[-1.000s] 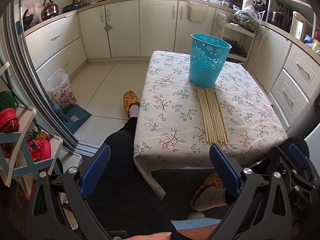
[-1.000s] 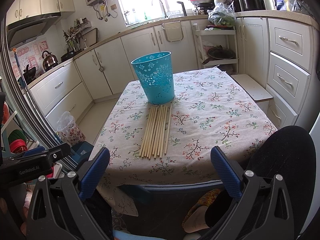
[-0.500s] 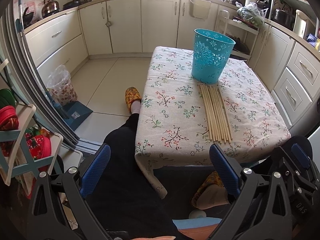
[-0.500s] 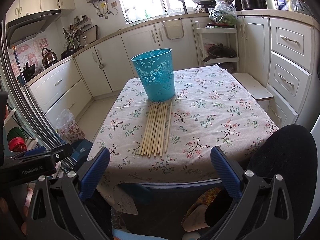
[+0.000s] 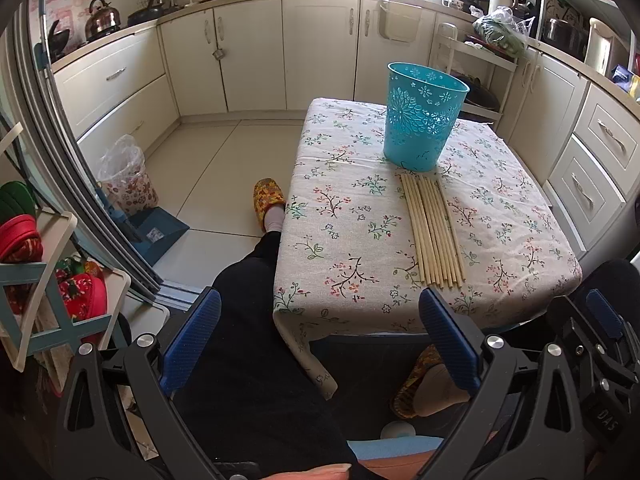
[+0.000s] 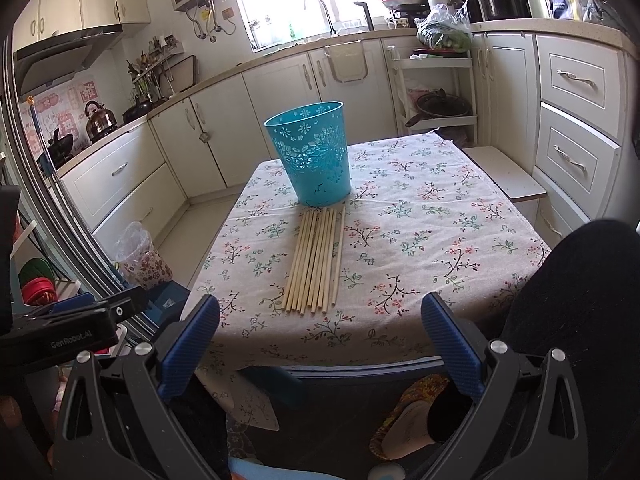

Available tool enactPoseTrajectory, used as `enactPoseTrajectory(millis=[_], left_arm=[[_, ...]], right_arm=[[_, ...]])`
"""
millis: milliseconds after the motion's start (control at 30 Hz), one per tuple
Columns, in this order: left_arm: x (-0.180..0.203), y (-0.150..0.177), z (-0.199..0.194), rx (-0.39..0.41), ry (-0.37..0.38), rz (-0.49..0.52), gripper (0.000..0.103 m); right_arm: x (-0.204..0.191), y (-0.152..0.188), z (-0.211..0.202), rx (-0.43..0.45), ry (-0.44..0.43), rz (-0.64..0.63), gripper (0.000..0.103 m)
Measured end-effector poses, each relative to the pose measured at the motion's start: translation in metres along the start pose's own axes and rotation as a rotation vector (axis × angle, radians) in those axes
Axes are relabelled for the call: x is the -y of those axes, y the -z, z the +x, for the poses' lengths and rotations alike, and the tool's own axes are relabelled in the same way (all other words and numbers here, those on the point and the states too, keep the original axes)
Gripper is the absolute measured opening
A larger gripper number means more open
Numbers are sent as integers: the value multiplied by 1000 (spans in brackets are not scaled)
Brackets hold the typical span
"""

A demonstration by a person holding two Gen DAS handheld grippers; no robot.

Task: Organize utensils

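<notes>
Several wooden chopsticks (image 5: 434, 232) lie side by side on the floral tablecloth (image 5: 352, 216), just in front of an upright teal perforated basket (image 5: 422, 116). In the right wrist view the chopsticks (image 6: 318, 260) and the basket (image 6: 314, 152) sit at the table's middle. My left gripper (image 5: 320, 344) is open and empty, below and short of the table's near left corner. My right gripper (image 6: 318, 348) is open and empty, below the table's near edge, facing the chopsticks.
The person's black-clad legs and slippered feet (image 5: 268, 200) are beside and under the table. White cabinets (image 6: 576, 120) ring the room. A bagged bin (image 5: 126, 180) and blue dustpan (image 5: 158, 228) stand on the floor at left. A shelf rack (image 5: 48, 280) stands close at left.
Both grippers have risen and tilted slightly toward the table, so the basket and chopsticks sit a little lower in view. Both stay open and empty.
</notes>
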State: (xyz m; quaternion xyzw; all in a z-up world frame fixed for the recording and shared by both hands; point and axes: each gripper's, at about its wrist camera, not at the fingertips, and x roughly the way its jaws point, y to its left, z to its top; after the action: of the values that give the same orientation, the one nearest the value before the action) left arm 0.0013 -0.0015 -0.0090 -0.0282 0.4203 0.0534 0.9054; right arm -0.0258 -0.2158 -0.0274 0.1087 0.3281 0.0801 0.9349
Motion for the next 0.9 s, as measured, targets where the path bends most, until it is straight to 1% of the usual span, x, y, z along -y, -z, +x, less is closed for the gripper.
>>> enactPoseTrajectory(millis=[333, 567, 900], left_arm=[[-3, 1, -1, 2, -5, -9, 95], [-2, 1, -3, 10, -11, -7, 95], [-4, -3, 10, 0, -13, -15, 95]], right_arm=[[-7, 1, -4, 2, -23, -22, 97], [1, 1, 1, -5, -22, 4, 97], [-1, -1, 13, -23, -6, -13, 97]])
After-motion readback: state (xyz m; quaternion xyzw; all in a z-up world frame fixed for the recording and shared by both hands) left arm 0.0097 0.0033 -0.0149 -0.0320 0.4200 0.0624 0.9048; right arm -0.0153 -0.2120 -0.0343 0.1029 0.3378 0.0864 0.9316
